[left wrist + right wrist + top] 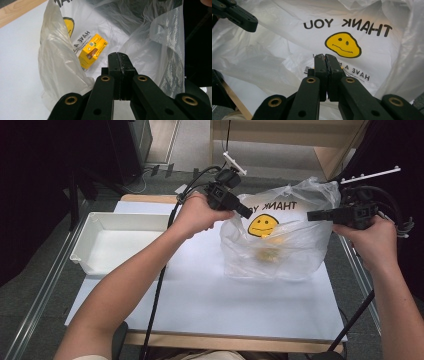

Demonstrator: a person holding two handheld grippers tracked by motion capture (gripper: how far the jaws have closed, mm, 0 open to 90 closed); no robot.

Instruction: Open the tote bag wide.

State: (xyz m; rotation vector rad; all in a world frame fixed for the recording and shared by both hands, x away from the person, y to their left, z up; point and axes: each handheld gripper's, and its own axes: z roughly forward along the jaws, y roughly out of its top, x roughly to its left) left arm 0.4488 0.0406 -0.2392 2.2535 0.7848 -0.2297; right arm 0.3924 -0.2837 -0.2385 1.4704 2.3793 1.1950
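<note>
The plastic bag [280, 240] stands right of centre in the high view, on the white bench [200, 295], its mouth gaping upward between the two hands. It is thin, crinkly film, printed with a yellow smiley and "THANK YOU" (the lettering reads mirrored, so we are seeing it through the film). I would judge it nearly weightless, limp and slippery; it will sag wherever it is not held, and a hard tug could stretch or tear it. The best hold looks to be the rim or a handle loop at the top, where the film bunches thick enough to pinch.

In the left gripper view a small yellow carton [92, 51] lies on the bag's floor, upper centre of that frame. It looks stiff and light, likely easy to clamp across its flat sides.

The left tongs [246, 212] sit at the bag's upper left edge in the high view, the right tongs [311, 215] at its upper right. In each gripper view the jaws are pressed together; whether a fold of film is pinched between them, I cannot tell.

Counting: one bag, one carton, one white tray [117, 242] at the left of the high view, two pairs of tongs.
</note>
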